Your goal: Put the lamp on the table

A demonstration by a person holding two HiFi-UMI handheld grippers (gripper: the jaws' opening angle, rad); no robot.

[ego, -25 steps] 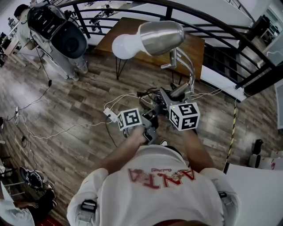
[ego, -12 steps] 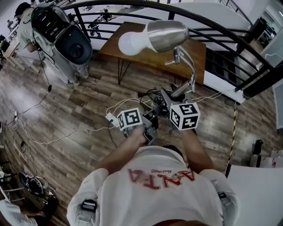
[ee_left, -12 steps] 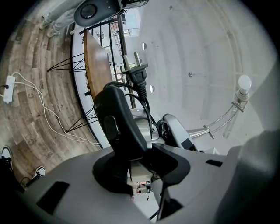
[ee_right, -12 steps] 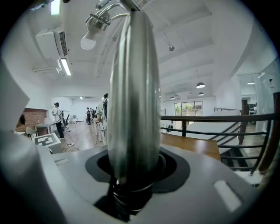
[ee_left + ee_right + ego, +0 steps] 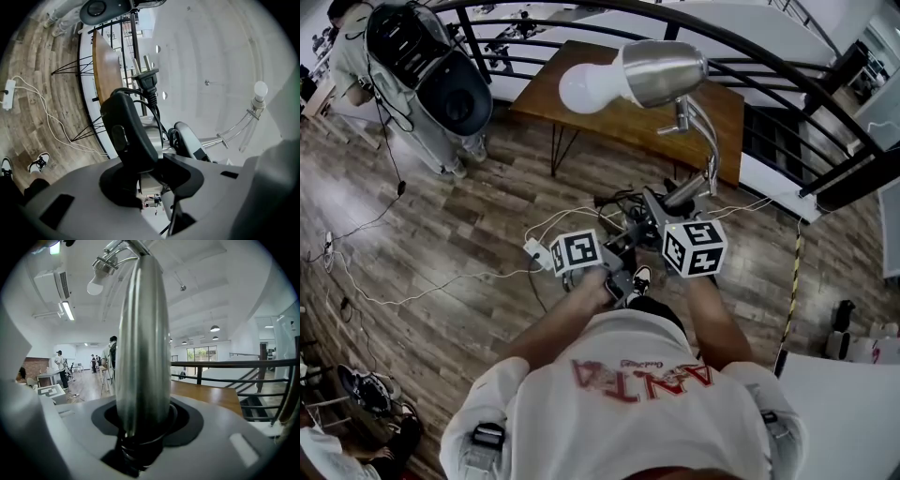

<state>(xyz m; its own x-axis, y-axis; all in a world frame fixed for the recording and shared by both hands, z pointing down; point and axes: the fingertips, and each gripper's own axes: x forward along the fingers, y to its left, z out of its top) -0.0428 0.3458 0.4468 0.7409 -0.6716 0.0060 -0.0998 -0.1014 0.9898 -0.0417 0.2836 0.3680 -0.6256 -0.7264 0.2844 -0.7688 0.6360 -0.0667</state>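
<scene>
Lamp [image 5: 661, 73] held aloft, nearer the wooden worktop [image 5: 722, 108] than a second ago, not yet on it; right hand-held gripper [image 5: 664, 204] clamped on its base; left hand-held gripper [image 5: 617, 251] closed on its cord [image 5: 156, 117].

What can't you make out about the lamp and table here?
- Right gripper jaw tips: right gripper view, covered by the lamp.
- Left gripper jaw tips: left gripper view, under the black cord bundle.
- Table middle: head view, behind the shade.
- Distant people: right gripper view, too small.
</scene>
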